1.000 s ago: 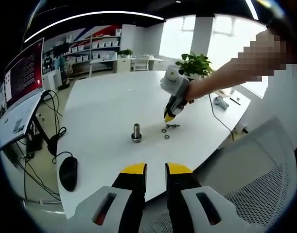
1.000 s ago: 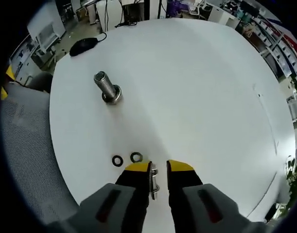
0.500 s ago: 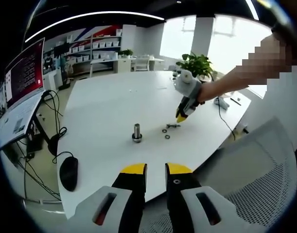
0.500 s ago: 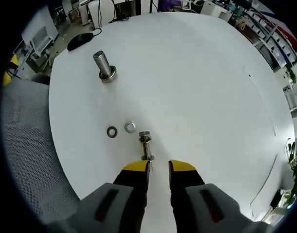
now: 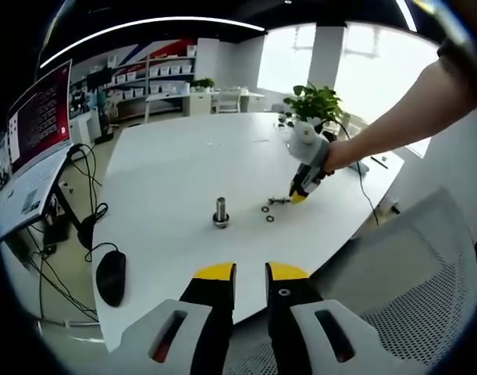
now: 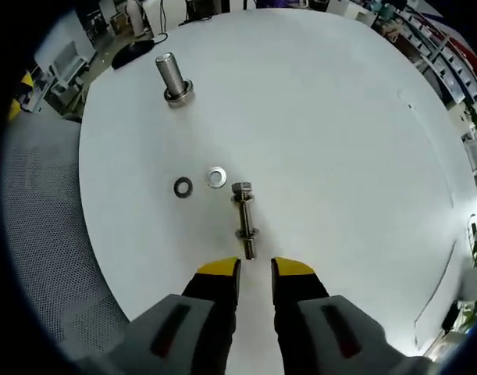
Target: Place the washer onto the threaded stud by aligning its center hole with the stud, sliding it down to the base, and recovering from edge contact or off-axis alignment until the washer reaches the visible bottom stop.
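While the right tool (image 6: 254, 268) hangs low in the right gripper view with its jaws slightly apart and nothing between them, a loose bolt (image 6: 243, 220) lies flat on the white worktop (image 6: 339, 141) just above its tips, long axis up the frame, head away. Two washers (image 6: 199, 183) lie left of the head. The threaded stud (image 6: 172, 78) stands upright at upper left. The left tool (image 5: 250, 273) is also slightly open and holds nothing.

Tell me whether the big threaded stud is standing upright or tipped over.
Upright. The threaded stud stands on its wide base on the white table, shaft rising free; the left gripper view shows it vertical too.
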Available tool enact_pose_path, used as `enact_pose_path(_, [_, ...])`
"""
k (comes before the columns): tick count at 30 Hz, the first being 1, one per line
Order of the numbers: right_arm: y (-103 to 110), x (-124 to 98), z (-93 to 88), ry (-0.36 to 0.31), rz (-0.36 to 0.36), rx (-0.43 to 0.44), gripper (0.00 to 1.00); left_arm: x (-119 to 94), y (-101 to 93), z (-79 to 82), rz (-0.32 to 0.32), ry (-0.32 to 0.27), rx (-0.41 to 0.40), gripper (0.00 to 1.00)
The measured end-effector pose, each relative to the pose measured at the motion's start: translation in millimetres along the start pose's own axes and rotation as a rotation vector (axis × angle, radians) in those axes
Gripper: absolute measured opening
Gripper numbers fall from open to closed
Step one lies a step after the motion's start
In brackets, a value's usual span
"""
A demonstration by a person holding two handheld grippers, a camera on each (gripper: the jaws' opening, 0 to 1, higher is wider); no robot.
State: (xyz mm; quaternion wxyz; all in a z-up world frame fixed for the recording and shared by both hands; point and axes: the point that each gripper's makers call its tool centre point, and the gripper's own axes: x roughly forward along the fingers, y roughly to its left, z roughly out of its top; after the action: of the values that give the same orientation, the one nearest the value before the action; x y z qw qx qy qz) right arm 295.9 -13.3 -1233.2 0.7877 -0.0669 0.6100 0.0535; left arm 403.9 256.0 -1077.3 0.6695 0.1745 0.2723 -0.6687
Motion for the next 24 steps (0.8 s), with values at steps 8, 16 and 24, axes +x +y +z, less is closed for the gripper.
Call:
enact_pose_path(8, [-2, 6, 0.6, 0.0, 0.007, -0.046, 0.17, 1, 1.2, -1.8, 0.0, 0.004, 0.0, 0.13])
enact_pose_path(16, [2, 7, 3.5, 0.007, 0.018, -0.077, 0.09, 0, -0.1, -1.0, 0.001, 0.008, 0.001, 0.12])
enact_pose_path(24, [3, 0, 11.8, 0.013, 0.034, -0.085, 0.08, 0, -0.5, -0.9, 0.001, 0.008, 0.001, 0.12])
